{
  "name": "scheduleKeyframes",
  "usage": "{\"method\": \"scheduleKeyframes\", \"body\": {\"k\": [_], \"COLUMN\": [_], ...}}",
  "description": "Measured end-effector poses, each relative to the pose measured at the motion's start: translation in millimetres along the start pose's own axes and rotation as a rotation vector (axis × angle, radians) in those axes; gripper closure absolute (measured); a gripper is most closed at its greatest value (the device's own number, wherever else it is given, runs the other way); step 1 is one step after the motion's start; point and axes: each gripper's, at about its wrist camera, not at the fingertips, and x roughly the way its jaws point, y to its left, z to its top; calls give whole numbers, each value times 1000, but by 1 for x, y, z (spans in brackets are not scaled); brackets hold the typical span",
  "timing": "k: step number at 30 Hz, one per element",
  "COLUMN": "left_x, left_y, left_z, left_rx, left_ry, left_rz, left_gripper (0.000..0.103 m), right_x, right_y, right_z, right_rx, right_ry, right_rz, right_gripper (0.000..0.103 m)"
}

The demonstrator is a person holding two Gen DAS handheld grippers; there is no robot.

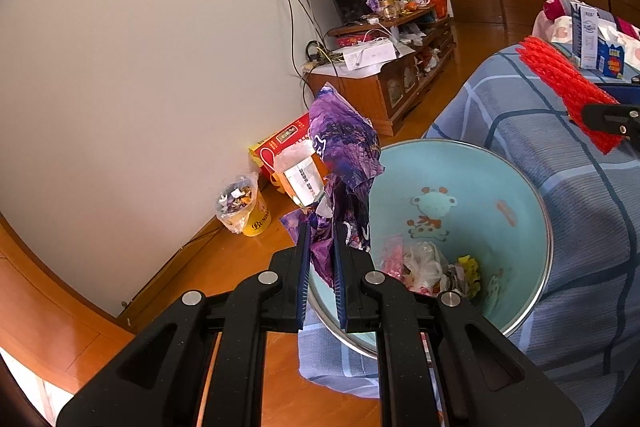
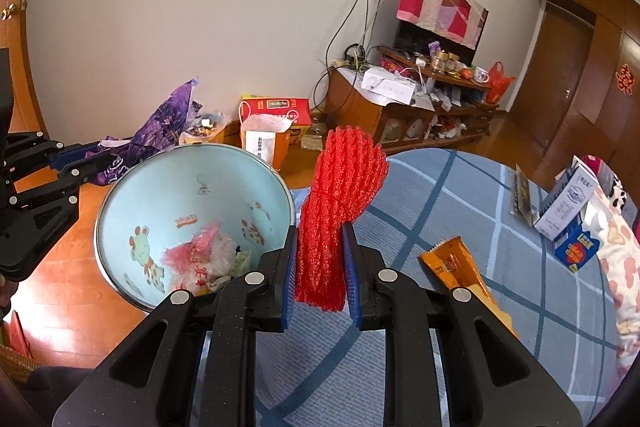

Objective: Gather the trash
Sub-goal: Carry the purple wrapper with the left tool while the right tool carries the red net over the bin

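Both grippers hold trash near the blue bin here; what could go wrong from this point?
1. The purple wrapper hangs over the bin rim, in the left gripper; released now, it may drop outside.
2. The red foam net, in the right gripper, is beside the bin, not over it.

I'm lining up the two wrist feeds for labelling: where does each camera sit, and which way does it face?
Left wrist: on the left gripper, looking forward and down over the light blue basin toward the wall; its own fingers clamp a purple wrapper, and the right gripper's tip shows at far right.
Right wrist: on the right gripper, looking down over the blue checked bedcover; its fingers clamp red foam netting, with the left gripper at far left.
Shared: basin, wrapper, netting, TV cabinet.
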Motion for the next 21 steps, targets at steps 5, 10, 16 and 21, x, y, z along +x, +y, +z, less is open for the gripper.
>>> {"method": "scheduleKeyframes", "body": {"k": [5, 10, 16, 21], "left_x": [2, 3, 4, 7], "left_y": [-1, 3, 5, 7], "left_z": [0, -2, -4, -6], "left_rx": [-1, -7, -13, -19], "left_ry": [4, 5, 11, 18], "left_rz": [-1, 4, 8, 8], "left_gripper": [93, 93, 92, 92], "right_x": [3, 6, 9, 10], "right_y": [6, 11, 16, 21], "right_z": [2, 3, 6, 8], "right_rx": [-13, -23, -37, -50], "right_ry": [1, 3, 5, 5], "right_rz": [10, 19, 26, 34], "right_gripper": [82, 82, 82, 82]}}
